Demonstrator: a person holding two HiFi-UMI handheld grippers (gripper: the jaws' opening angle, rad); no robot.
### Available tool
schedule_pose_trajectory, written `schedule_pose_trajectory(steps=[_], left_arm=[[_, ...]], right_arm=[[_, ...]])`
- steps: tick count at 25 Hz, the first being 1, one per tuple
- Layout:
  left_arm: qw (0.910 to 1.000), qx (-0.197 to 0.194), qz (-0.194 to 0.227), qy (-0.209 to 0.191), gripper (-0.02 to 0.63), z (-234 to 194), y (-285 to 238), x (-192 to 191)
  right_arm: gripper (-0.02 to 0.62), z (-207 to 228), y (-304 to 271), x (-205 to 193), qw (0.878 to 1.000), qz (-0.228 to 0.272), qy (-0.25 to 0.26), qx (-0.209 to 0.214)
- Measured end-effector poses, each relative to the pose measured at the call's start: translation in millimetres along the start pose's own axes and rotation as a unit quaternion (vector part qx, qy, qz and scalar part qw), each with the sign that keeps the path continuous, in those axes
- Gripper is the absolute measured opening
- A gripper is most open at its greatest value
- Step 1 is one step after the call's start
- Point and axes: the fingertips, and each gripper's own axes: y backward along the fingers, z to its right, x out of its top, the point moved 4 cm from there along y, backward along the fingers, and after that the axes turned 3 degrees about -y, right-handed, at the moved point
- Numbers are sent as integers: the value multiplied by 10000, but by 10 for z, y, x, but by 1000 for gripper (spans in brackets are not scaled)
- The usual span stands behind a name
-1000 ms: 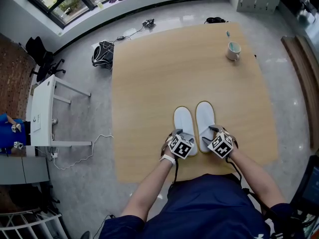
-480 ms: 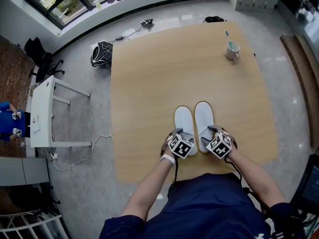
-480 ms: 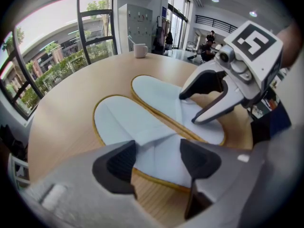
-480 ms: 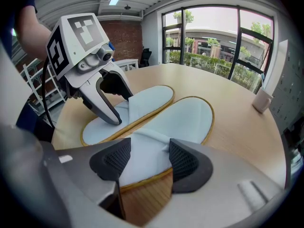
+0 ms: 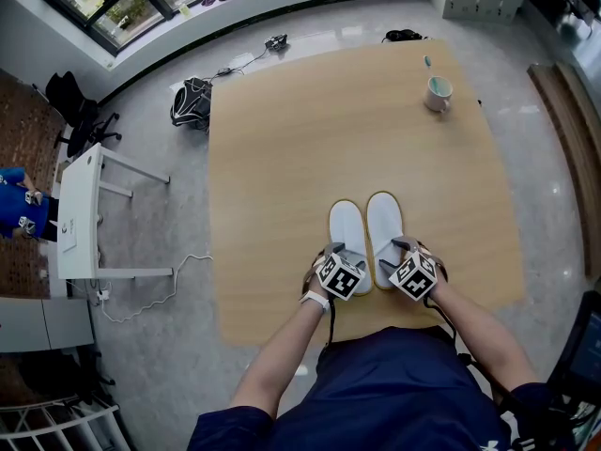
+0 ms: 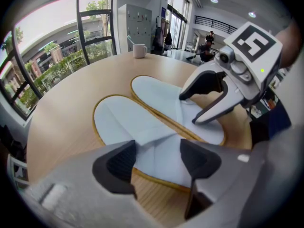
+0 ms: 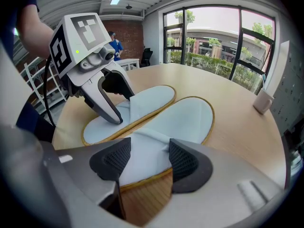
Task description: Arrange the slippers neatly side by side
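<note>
Where both tools hover at near edge of light wooden table (image 5: 282,158), each sits low over slipper heel. Left gripper (image 6: 154,158): jaws wide apart, gripping nothing, heel of pale-blue flat fabric slipper with tan rim (image 5: 346,228) below gap. Right gripper (image 7: 145,158): jaws equally apart, empty, above heel of matching second slipper (image 5: 384,222). Slippers side by side, inner rims touching, toes pointing away from tools. Far beyond right gripper, white ceramic mug (image 5: 439,94) near table's far edge.
</note>
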Motion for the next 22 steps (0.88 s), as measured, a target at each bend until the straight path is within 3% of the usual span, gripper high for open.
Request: schedule_pose_trajectory(steps=[8, 18, 22], left_arm=[[9997, 57, -201, -147, 302, 15, -7, 16], [9982, -158, -281, -515, 302, 31, -11, 49], [9984, -117, -289, -477, 302, 21, -15, 54]], right_arm=[[262, -8, -31, 17, 9997, -262, 17, -1], [262, -35, -33, 29, 9991, -403, -83, -90], [262, -19, -40, 25, 9992, -395, -49, -15]])
